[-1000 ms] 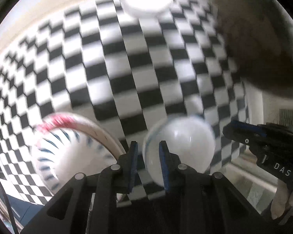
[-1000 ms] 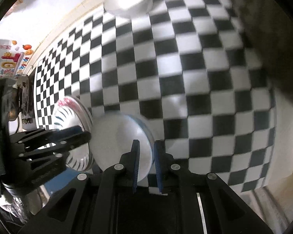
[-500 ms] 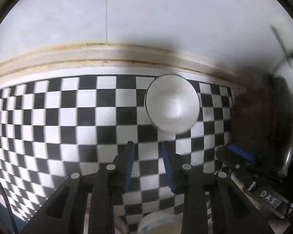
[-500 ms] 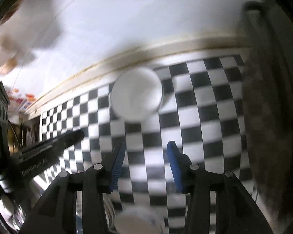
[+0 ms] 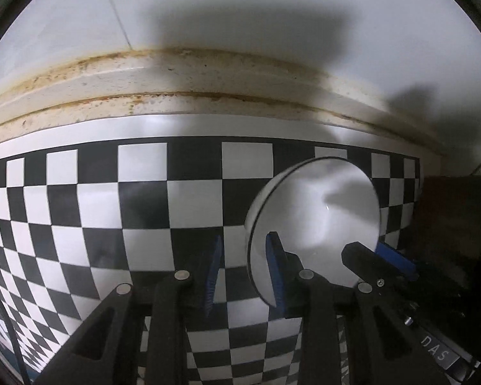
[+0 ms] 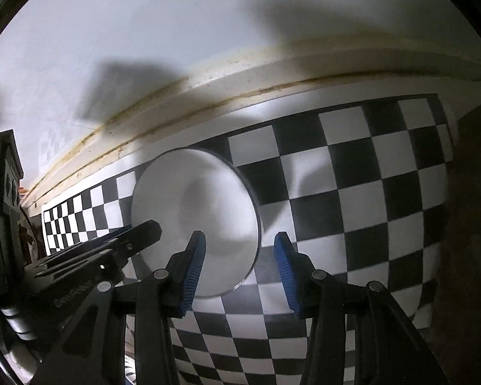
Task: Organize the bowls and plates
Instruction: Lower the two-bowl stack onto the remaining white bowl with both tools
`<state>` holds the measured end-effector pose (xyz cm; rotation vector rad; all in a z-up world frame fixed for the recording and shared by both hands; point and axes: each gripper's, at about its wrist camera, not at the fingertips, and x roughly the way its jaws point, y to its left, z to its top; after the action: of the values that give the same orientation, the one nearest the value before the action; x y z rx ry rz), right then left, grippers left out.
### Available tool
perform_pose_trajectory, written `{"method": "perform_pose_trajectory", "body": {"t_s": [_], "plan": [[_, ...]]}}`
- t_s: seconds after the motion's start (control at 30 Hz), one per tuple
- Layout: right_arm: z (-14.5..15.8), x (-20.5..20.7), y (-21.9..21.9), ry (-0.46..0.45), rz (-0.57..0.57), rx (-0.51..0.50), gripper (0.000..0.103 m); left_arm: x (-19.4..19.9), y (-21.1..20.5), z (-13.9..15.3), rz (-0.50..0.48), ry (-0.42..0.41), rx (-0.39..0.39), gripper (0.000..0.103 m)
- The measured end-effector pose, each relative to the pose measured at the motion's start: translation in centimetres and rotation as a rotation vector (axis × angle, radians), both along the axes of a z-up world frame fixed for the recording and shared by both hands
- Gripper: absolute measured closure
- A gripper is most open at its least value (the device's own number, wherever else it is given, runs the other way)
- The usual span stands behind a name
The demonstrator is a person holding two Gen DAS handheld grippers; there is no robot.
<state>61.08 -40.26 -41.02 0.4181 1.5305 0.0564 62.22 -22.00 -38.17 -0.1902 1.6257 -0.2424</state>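
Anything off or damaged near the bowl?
Nothing broken or spilled. The white bowl sits on the checkered mat, looking intact. Only oddity: brown staining along the ledge where counter meets wall. Both hand-held grippers, left and right, are open.

White bowl (image 5: 317, 211), dark-rimmed, upright on checkered cloth (image 5: 112, 199), near wall

A black-and-white chequered cloth (image 5: 144, 199) is spread flat over the worktop, and its white border strip runs along the far edge. Behind it, a cream-coloured raised ledge (image 5: 182, 77) stained with brown-yellow grime is seen, following the back of the worktop. Above the ledge, a plain white wall (image 5: 240, 0) is crossed by dark, soft-edged shadows. At the right edge of the cloth, a dark brown mass (image 5: 449, 218) is visible, too dim to be identified. In the right wrist view, the same cloth (image 6: 368, 192), ledge (image 6: 240, 77) and wall (image 6: 144, 16) are shown.
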Motion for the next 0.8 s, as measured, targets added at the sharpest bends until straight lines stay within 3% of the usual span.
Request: {"method": "perform_pose_trajectory", "body": {"t_s": [0.37,0.53,0.6,0.67,0.8], "plan": [[-2.2,0.8,0.4,0.03,0.001,0.0,0.055,0.7,-1.0,-1.9,-0.019,0.014,-0.013,0.077],[-2.9,0.9,0.5,0.038,-0.001,0.012,0.057,0.8,-1.2,-2.3,-0.021,0.009,-0.018,0.083],[-3.2,0.9,0.5,0.044,-0.001,0.024,0.063,0.8,-0.8,-2.4,-0.019,0.013,-0.029,0.086],[-3.5,1.0,0.5,0.055,0.002,0.026,0.079,0.8,-0.7,-2.5,-0.016,0.018,-0.042,0.09],[-3.7,0.9,0.1,0.058,-0.001,-0.001,0.095,0.5,-0.8,-2.2,-0.024,0.01,-0.046,0.091]]}}
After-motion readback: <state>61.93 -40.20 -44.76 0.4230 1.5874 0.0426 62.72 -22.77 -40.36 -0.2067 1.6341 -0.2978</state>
